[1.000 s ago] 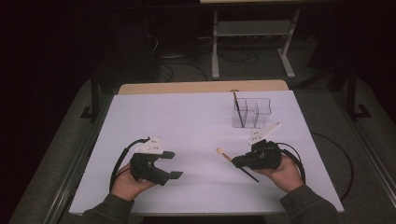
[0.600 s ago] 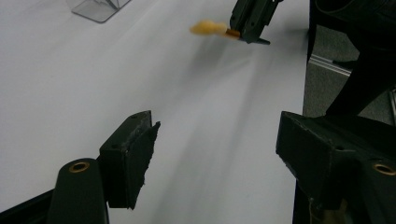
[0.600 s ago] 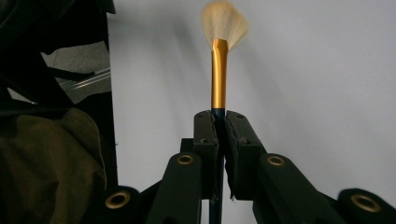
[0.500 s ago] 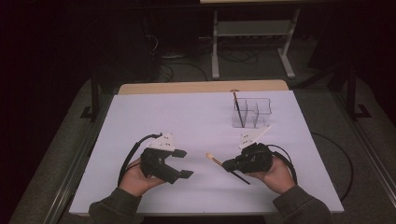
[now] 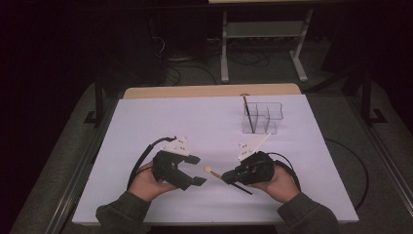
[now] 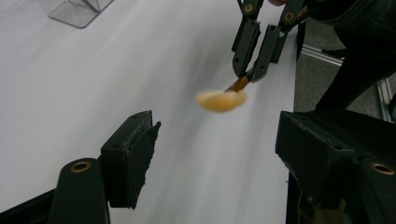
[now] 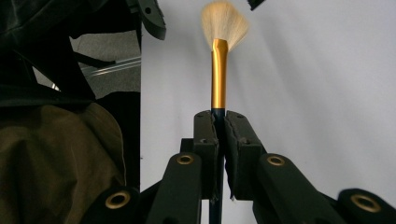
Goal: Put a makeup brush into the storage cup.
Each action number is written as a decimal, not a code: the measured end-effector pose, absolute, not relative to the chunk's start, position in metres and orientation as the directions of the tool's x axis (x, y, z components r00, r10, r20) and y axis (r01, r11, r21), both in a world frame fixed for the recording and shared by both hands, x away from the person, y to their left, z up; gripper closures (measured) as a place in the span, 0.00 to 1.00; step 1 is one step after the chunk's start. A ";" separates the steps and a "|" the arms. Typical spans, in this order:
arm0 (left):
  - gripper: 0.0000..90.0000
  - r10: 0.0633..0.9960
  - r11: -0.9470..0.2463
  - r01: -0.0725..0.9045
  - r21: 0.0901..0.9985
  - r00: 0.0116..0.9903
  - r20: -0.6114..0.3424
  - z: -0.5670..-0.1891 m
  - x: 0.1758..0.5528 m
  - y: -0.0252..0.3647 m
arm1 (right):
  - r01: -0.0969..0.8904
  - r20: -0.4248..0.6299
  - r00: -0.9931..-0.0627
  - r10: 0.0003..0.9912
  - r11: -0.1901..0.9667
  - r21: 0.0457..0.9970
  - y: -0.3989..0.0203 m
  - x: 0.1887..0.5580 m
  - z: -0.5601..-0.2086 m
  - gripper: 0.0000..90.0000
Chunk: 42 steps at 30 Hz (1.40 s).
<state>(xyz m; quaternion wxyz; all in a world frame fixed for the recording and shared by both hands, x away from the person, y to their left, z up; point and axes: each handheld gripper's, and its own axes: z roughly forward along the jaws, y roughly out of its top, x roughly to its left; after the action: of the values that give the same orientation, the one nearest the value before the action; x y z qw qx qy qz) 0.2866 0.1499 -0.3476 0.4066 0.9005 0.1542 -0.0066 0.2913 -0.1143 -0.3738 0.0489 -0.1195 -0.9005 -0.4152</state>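
Near the table's [image 5: 146,122] front edge, left gripper [image 5: 192,170] sat left of centre, jaws spread with nothing between them. Right gripper [image 5: 228,177] sat just right of centre, jaws clamped on the dark handle of a makeup brush [image 5: 213,171], gold ferrule and pale bristles pointing at the left gripper, tip near its jaws, not touching. Toward the far right corner stood a clear organizer [image 5: 263,117] with one dark stick upright in it.
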 end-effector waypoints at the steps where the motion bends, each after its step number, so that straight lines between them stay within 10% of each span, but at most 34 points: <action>1: 0.32 0.265 -0.622 0.282 0.731 0.954 -0.142 -0.347 0.286 0.149 | 0.256 0.190 -0.967 0.172 0.627 0.736 -0.113 0.291 -0.373 0.92; 42: 0.71 0.113 -0.663 0.239 0.710 0.969 -0.221 -0.348 0.290 0.138 | 0.162 0.152 -0.986 0.072 0.650 0.743 -0.095 0.287 -0.372 0.92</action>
<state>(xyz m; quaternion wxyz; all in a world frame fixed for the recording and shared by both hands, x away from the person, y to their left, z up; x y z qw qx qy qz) 0.2902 0.1383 -0.3480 0.3990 0.9084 0.0968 -0.0793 0.2871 -0.0951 -0.3722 0.0544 -0.0647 -0.9066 -0.4135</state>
